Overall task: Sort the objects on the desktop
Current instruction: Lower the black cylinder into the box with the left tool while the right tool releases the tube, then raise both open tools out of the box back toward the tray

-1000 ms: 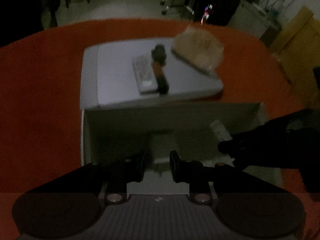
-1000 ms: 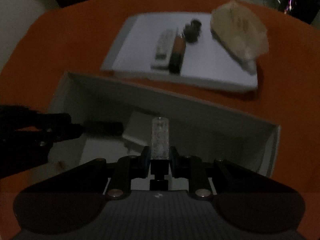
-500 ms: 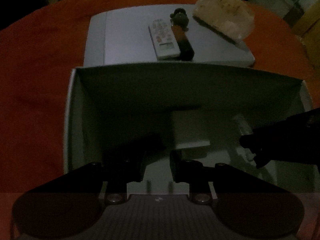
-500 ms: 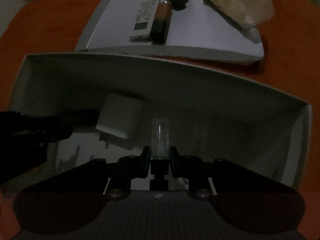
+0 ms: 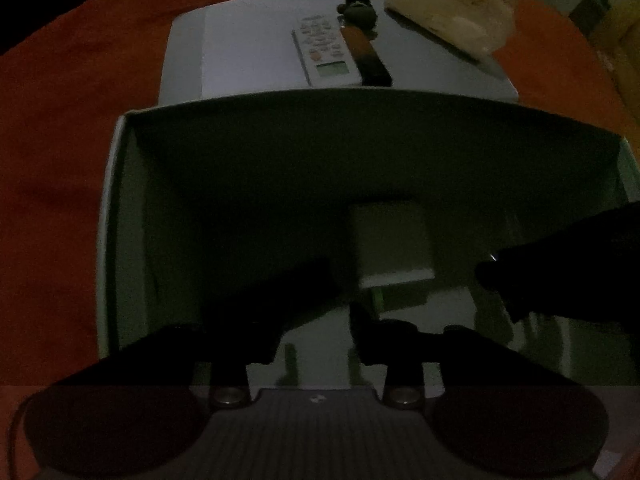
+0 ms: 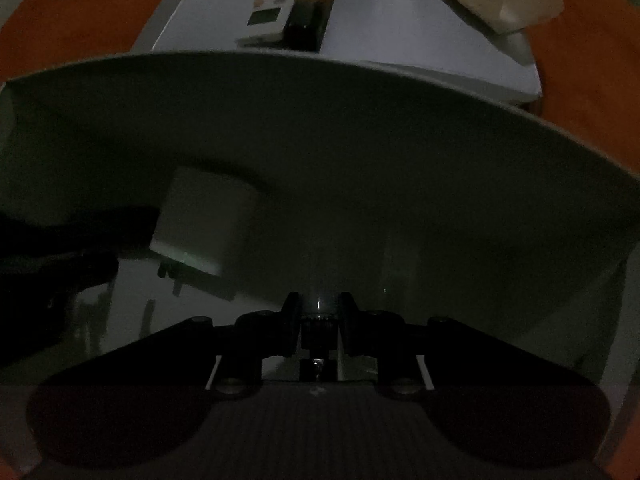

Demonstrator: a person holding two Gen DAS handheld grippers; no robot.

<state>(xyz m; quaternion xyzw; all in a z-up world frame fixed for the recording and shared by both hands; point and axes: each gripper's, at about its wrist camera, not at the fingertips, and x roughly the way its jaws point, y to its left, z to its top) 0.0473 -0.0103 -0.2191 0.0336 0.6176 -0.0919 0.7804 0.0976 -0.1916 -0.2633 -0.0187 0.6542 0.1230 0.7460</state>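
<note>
Your left gripper (image 5: 316, 344) jaws just parted, nothing between them. Your right gripper (image 6: 319, 320) jaws clenched on small clear plastic cylinder (image 6: 319, 303), low inside open white cardboard box (image 5: 116, 208). White square block (image 5: 390, 240) lies on box floor, ahead of your left gripper. Beyond box far wall, flat white lid (image 5: 248, 48) on orange tablecloth (image 5: 60, 100). On lid: white remote control (image 5: 327, 53), brown cylinder (image 5: 366, 54) touching it, dark round object (image 5: 360, 10), crumpled beige bag (image 5: 452, 4).
</note>
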